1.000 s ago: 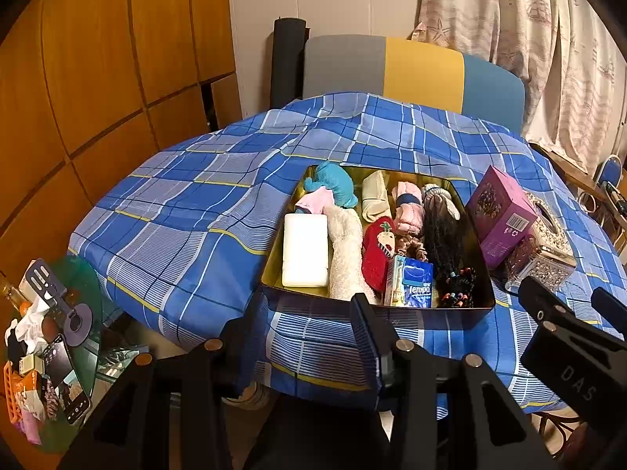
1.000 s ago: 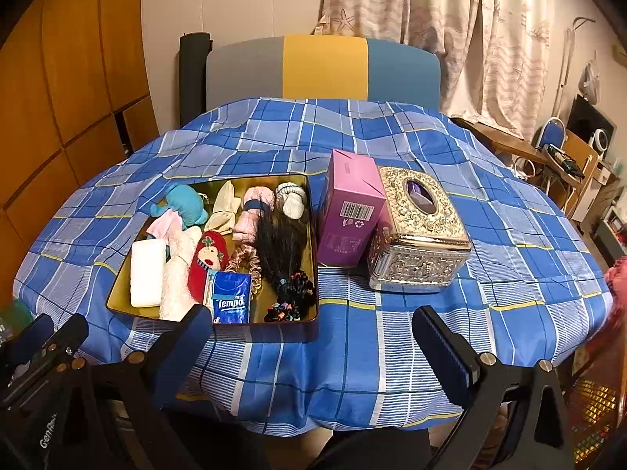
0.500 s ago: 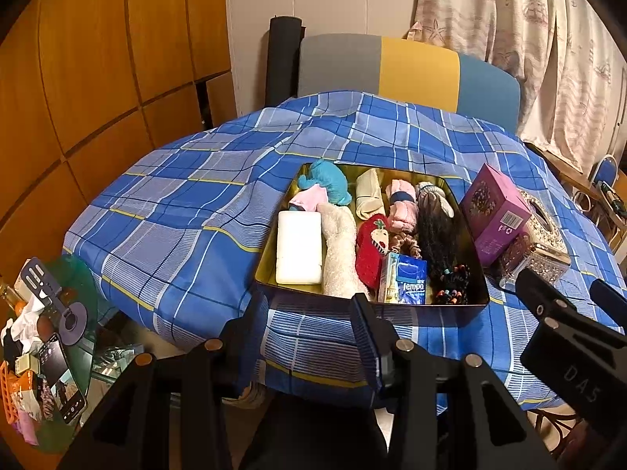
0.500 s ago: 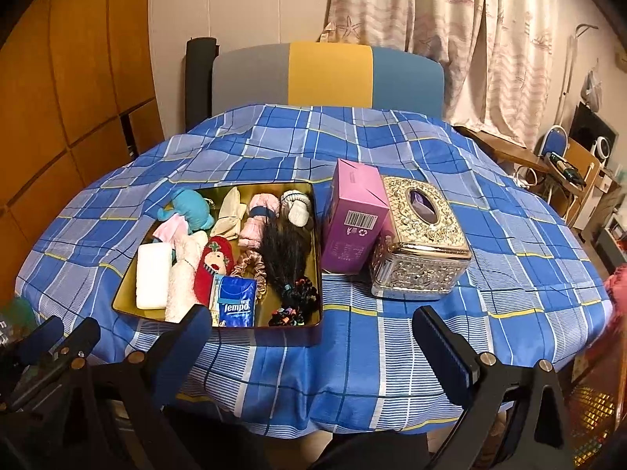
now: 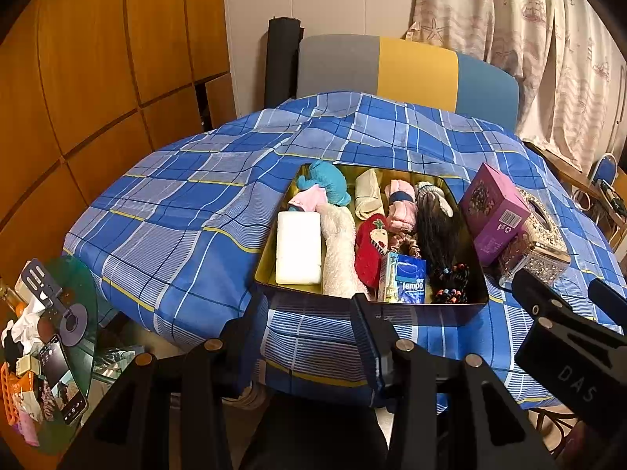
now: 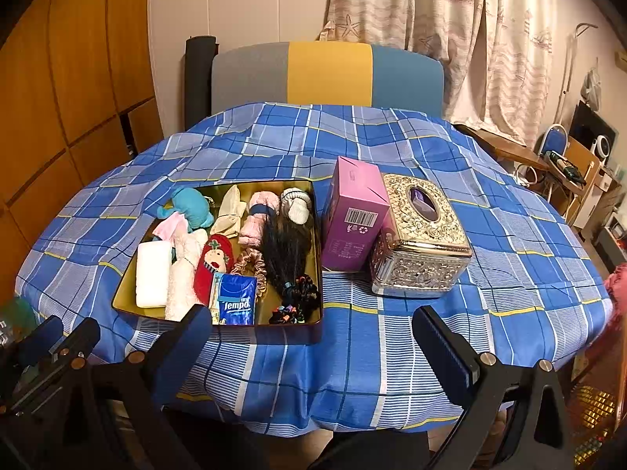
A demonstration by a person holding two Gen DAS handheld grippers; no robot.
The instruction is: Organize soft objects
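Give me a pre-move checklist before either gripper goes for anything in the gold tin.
1. left gripper open and empty: ok.
2. right gripper open and empty: ok.
3. Both grippers short of the gold tin, touching nothing: ok.
4. Soft items reachable from above, such as the tissue pack and white towel roll: ok.
5. Pink box and silver tissue holder outside the tin, beside its right wall: ok.
6. Items under the black hair bundle: cannot tell.
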